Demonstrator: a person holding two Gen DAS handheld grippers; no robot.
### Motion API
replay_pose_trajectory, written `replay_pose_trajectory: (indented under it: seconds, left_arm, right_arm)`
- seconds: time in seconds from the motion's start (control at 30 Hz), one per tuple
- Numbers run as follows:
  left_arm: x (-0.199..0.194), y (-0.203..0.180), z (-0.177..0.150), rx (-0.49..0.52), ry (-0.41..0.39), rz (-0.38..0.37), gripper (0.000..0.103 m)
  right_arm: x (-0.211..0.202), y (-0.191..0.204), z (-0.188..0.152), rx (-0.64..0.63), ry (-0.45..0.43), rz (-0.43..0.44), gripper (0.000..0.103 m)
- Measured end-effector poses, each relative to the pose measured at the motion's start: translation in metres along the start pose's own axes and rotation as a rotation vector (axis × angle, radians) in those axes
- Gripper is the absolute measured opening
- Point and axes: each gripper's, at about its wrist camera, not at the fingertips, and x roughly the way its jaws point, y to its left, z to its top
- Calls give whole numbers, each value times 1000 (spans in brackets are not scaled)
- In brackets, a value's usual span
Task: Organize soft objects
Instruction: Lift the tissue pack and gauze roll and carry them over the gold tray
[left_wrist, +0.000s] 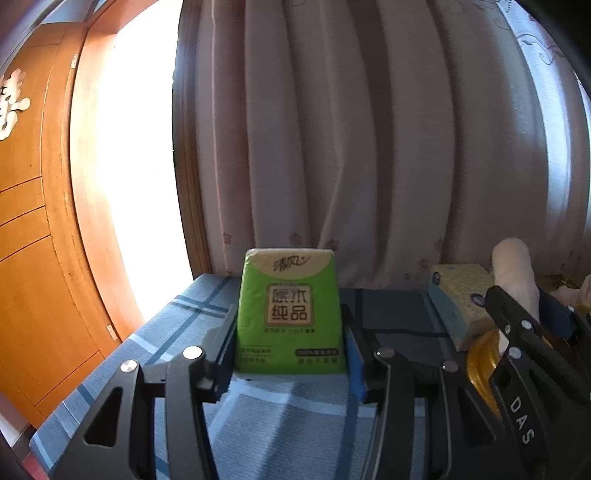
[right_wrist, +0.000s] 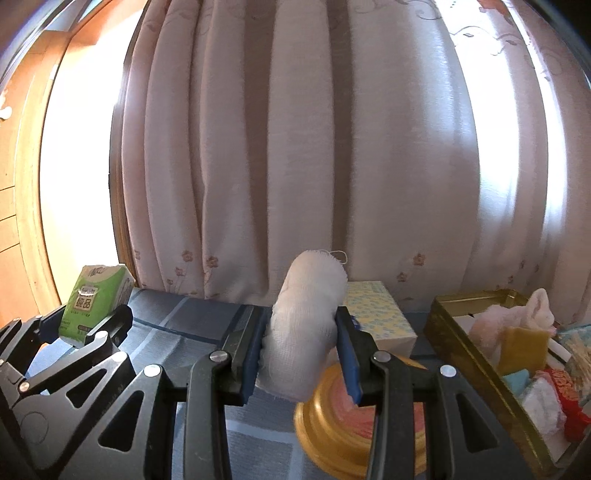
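The left gripper (left_wrist: 290, 347) pinches a green tissue pack (left_wrist: 290, 310) upright above the blue plaid table (left_wrist: 177, 332). To its right, the right gripper (right_wrist: 301, 350) clamps a white gauze roll (right_wrist: 304, 325) above a gold lid (right_wrist: 332, 424), left of the gold tin (right_wrist: 443, 325).

light: blown-out daylight, left doorway (left_wrist: 122, 177) | edges: fisheye-bent | focus: perhaps slightly soft
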Motion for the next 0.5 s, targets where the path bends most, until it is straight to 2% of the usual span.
replay_pose_trajectory:
  seconds: [0.5]
  left_arm:
    - [-16, -40, -9, 32, -7, -66, 49]
  right_arm:
    - [-21, -45, -5, 12, -16, -51, 40]
